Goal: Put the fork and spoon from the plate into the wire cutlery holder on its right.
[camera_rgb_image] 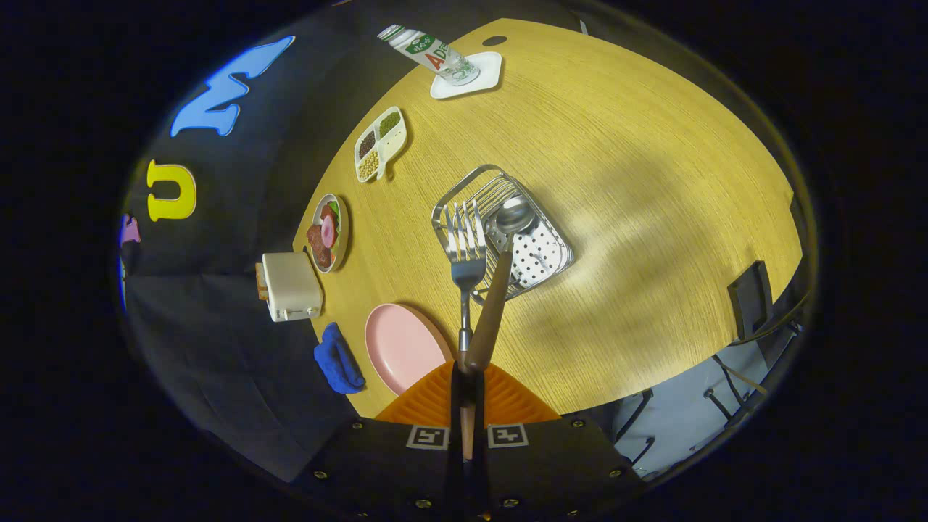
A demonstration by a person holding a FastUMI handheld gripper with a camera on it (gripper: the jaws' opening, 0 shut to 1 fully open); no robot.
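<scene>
The claw (468, 377) grips the fork (467, 246) and spoon (500, 279) together, held above the wire cutlery holder (540, 254) beside the pink plate (402, 346).

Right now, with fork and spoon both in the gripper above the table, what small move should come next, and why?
Probably lower the gripper a little toward the wire cutlery holder before opening. The fingers are shut on the fork and spoon together; their heads already line up over the holder, and the pink plate lies bare beside the fingers.
</scene>
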